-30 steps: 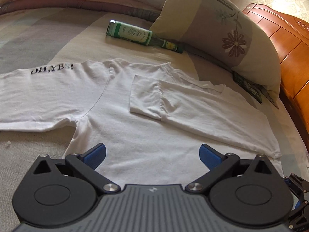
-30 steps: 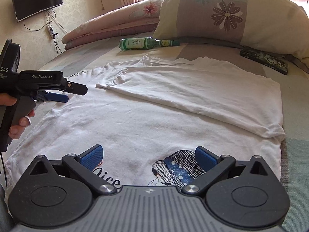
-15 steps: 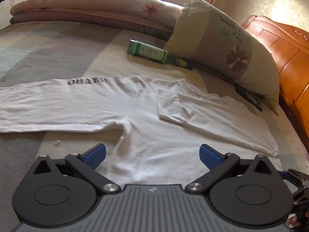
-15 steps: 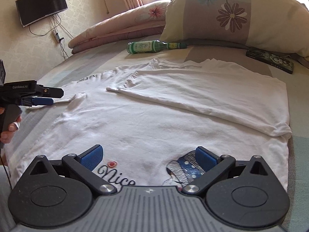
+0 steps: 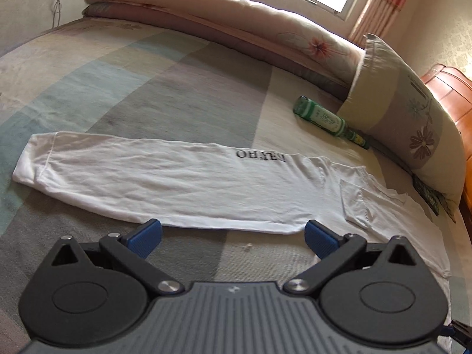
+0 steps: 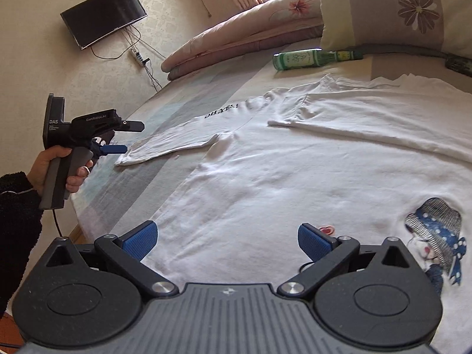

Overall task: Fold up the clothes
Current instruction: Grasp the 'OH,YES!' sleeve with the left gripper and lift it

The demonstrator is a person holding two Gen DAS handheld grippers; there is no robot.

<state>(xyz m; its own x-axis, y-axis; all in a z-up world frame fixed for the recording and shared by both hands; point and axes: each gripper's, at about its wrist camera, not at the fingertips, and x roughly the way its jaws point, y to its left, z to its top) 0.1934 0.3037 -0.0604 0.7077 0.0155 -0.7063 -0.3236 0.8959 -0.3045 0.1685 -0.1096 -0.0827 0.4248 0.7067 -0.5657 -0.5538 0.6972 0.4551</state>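
A white long-sleeved T-shirt [image 6: 295, 177] lies flat on the bed, with a cartoon print near its hem. Its right side and sleeve are folded over the body [image 6: 383, 118]. The other sleeve [image 5: 165, 185], printed "OH,YES!", lies stretched out to the left. My left gripper [image 5: 233, 233] is open and empty, just above the bed in front of that sleeve's lower edge. It also shows in the right wrist view [image 6: 124, 138], near the sleeve's cuff. My right gripper [image 6: 227, 236] is open and empty over the shirt's lower body.
A green glass bottle [image 5: 324, 118] lies on the bed by a large flowered pillow [image 5: 413, 135]. A rolled quilt [image 5: 224, 35] runs along the far side. A dark flat object [image 6: 458, 65] lies by the pillow. The bed's left edge [image 6: 79, 215] is near my hand.
My left gripper has swung left, from over the shirt's body to the outstretched sleeve. My right gripper has turned a little to the left. Both stay open.
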